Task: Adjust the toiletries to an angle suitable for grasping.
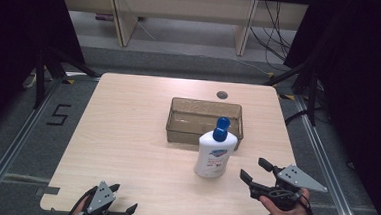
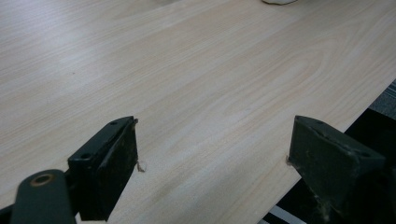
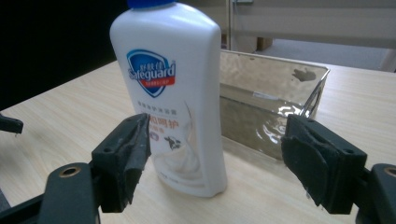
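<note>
A white Safeguard bottle [image 1: 215, 154] with a blue cap stands upright on the wooden table [image 1: 127, 128], just in front of a clear brownish plastic bin [image 1: 205, 121]. My right gripper [image 1: 256, 171] is open, held a little to the bottom right of the bottle, jaws pointing at it. In the right gripper view the bottle [image 3: 170, 93] stands close ahead, slightly left of the gap, with the bin [image 3: 271, 107] behind it. My left gripper [image 1: 122, 201] is open at the table's front left edge; in the left gripper view it [image 2: 212, 154] hangs over bare table [image 2: 187, 70].
A round cable hole [image 1: 222, 95] sits in the table behind the bin. Black tripod legs stand on the floor at both back corners. The floor left of the table carries a "5" marking [image 1: 59, 114]. Rails run along both sides.
</note>
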Available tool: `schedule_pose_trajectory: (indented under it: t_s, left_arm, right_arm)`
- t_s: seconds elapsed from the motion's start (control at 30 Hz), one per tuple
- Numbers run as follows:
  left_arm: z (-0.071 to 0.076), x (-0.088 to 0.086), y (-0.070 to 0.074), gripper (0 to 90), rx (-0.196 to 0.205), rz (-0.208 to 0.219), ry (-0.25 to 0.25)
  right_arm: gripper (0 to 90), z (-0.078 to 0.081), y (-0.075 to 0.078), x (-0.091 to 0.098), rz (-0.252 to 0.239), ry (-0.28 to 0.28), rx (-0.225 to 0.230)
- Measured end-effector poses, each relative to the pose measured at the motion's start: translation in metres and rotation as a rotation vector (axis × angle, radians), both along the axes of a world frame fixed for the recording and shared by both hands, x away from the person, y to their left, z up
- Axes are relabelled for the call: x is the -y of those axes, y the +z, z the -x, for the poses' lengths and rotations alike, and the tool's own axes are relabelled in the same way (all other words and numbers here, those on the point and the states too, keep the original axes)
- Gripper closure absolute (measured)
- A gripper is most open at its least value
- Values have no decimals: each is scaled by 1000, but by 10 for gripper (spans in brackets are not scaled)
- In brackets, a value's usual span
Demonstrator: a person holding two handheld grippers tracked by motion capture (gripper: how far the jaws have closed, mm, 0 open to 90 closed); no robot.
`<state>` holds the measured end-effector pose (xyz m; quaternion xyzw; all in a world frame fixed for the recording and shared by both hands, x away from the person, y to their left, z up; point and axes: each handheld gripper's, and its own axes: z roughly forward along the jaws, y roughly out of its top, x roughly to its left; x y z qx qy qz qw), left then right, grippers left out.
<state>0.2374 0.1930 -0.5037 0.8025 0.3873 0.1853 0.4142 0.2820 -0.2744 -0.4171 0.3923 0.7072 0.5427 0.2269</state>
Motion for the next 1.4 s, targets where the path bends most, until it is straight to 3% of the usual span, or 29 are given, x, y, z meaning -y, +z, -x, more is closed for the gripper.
schedule_pose_trajectory:
  t_s: [0.13,0.2,0.3,0.33,0.37,0.5,0.53,0.6,0.7,0.73,1.0,1.03,1.07,1.13,1.23,1.4]
  left_arm:
    - [0,1,0,151,-1,11,2]
    - [0,1,0,151,-1,11,1]
    - [0,1,-1,151,0,13,9]
    - [0,1,-1,151,-2,14,10]
    - [-1,1,-1,151,-1,19,13]
    - [0,0,-1,151,-3,12,4]
    - [0,0,0,152,3,2,1]
    - [0,1,0,151,2,12,5]
    - [0,0,0,151,3,9,1]
    - [0,0,0,151,3,8,-1]
    - [0,0,0,151,4,-3,-4]
    - [0,0,0,151,4,-2,-4]
    - [0,0,0,151,4,-2,-4]
    - [0,0,0,151,3,-1,-4]
    - [0,0,0,151,1,10,0]
    - [0,0,0,151,0,-5,-3]
  right_arm:
    - [252,1,7,-2,5,0,-5]
    - [253,-1,9,-3,9,4,22]
    - [257,-1,13,-6,6,17,-4]
    - [258,-2,14,-6,20,4,20]
    - [258,-2,15,-7,17,17,0]
    - [259,-3,20,-10,4,21,10]
    - [260,-1,22,-11,1,17,-12]
    - [260,-4,25,-12,12,20,28]
    - [260,-2,29,-15,3,23,2]
    - [260,-5,30,-15,13,36,36]
    - [262,-6,36,-19,-8,46,18]
    - [262,-7,38,-18,12,40,29]
    - [262,-8,39,-19,10,50,45]
    - [262,-8,40,-21,-3,51,31]
    - [262,-9,44,-25,6,53,51]
    - [262,-13,48,-31,20,66,80]
